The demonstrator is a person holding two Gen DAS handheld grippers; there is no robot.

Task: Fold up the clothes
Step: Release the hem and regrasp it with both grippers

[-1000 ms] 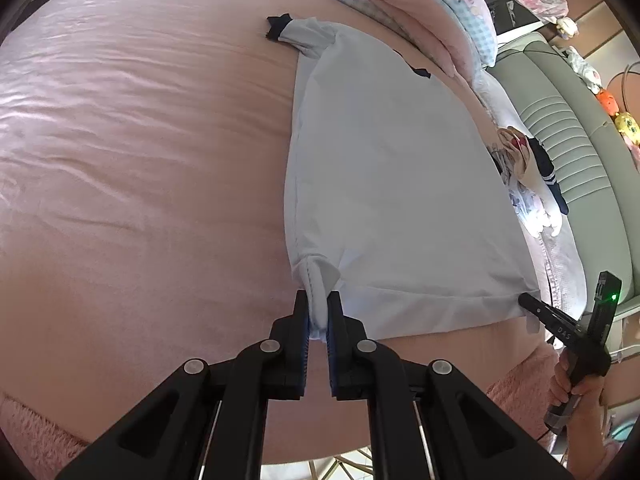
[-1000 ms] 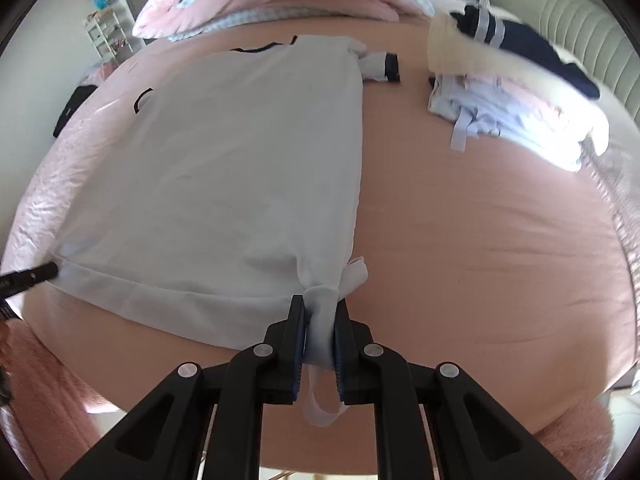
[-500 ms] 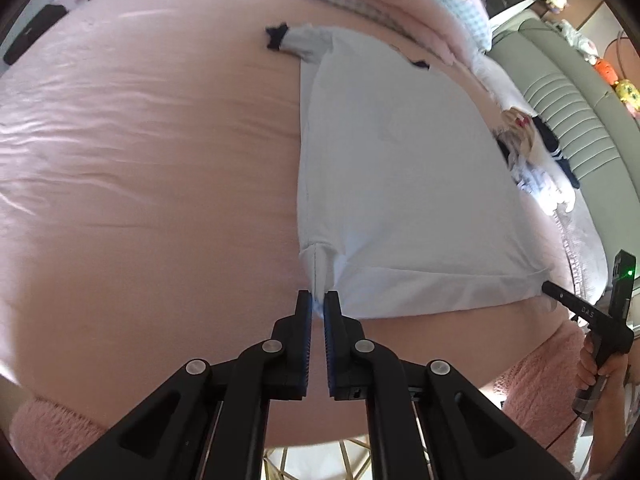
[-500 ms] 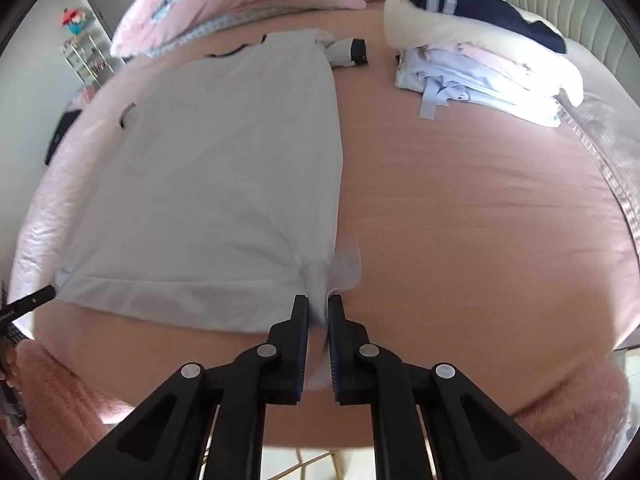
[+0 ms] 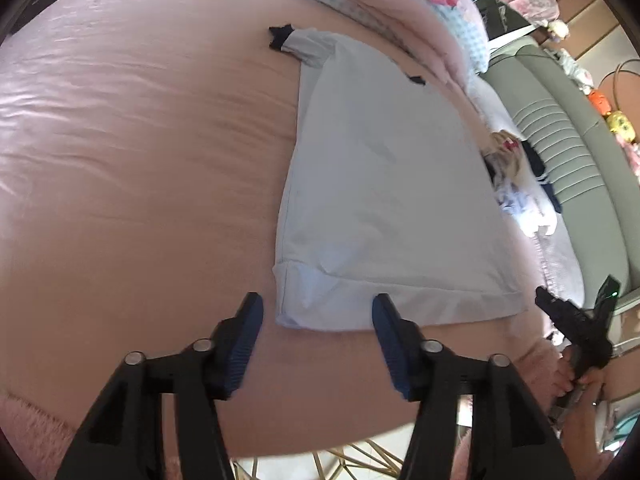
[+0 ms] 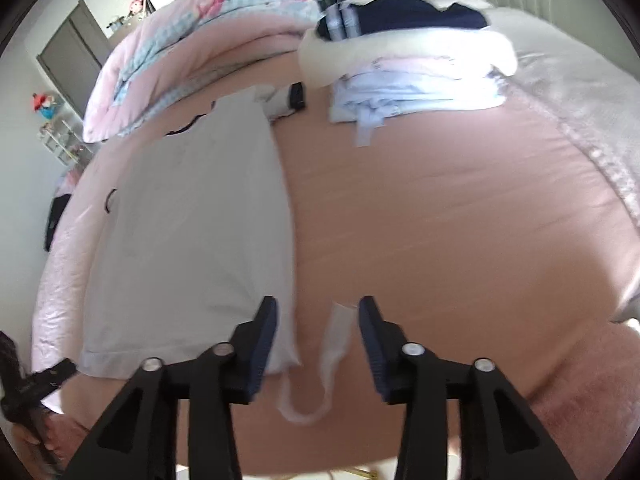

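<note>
Both grippers just let go: left gripper (image 5: pixel 318 318) and right gripper (image 6: pixel 318 322) have jaws that have just been opening, released over the hem of the pale blue shirt (image 5: pixel 384 200), which lies flat on the pink bed (image 5: pixel 140 160). Beyond the shirt sits a stack of folded clothes (image 6: pixel 416 84).

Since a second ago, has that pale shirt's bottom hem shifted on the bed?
Yes. The shirt hem corner was bunched up between the left hand-held gripper pads; the jaws have just been opening, and it now lies flat on the pink bedspread.
</note>
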